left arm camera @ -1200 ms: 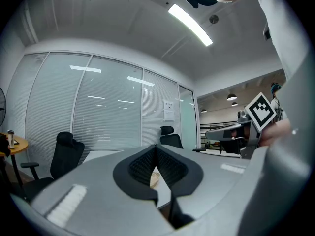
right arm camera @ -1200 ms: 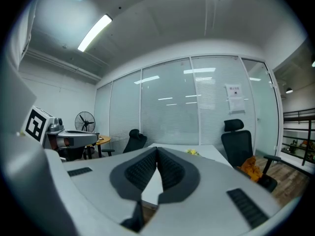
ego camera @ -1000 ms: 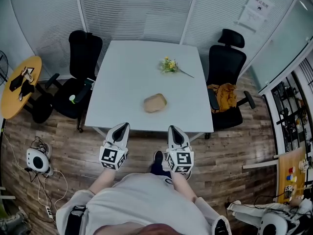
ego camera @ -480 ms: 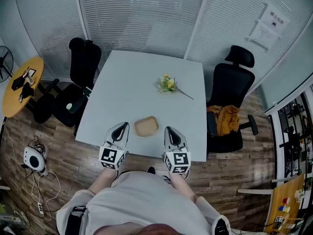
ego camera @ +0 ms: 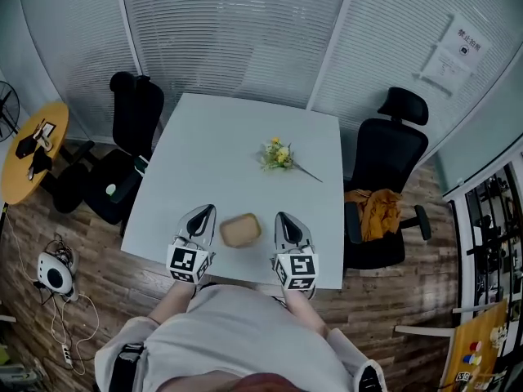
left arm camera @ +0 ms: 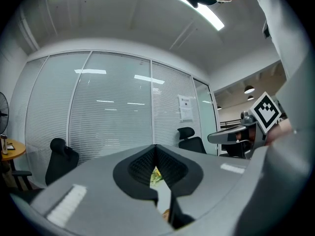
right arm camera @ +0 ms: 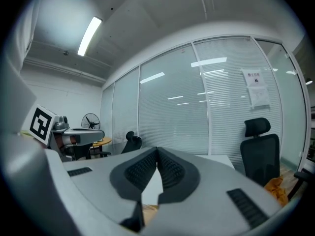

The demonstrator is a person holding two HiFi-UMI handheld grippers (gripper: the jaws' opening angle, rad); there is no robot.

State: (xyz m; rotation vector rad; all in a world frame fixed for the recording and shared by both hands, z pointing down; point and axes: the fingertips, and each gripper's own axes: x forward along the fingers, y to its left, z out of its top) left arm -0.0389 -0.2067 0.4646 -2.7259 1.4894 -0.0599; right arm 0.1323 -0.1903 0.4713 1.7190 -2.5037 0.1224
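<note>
A tan, rounded, bun-like object (ego camera: pixel 240 230) lies near the front edge of the white table (ego camera: pixel 212 162). A small bunch of yellow flowers (ego camera: pixel 278 154) lies farther back. My left gripper (ego camera: pixel 201 212) hovers just left of the tan object, and my right gripper (ego camera: pixel 287 218) just right of it. Both are shut and hold nothing. In the left gripper view the left gripper (left arm camera: pixel 156 147) has its pads pressed together, and the flowers (left arm camera: pixel 154 175) peep through the gap below. The right gripper (right arm camera: pixel 157 149) looks the same in its own view, with the tan object (right arm camera: pixel 150 208) low in the gap.
Black office chairs stand at the table's left (ego camera: pixel 135 113) and right (ego camera: pixel 391 149), the right one with an orange cloth (ego camera: pixel 372 209). A round yellow side table (ego camera: pixel 29 149) is at far left. Glass walls with blinds (ego camera: pixel 237 31) lie behind. A white device (ego camera: pixel 51 274) and cables are on the wooden floor.
The person has stepped up to the table. Both grippers, earlier over the floor short of its edge, now flank the tan object. Both stayed shut.
</note>
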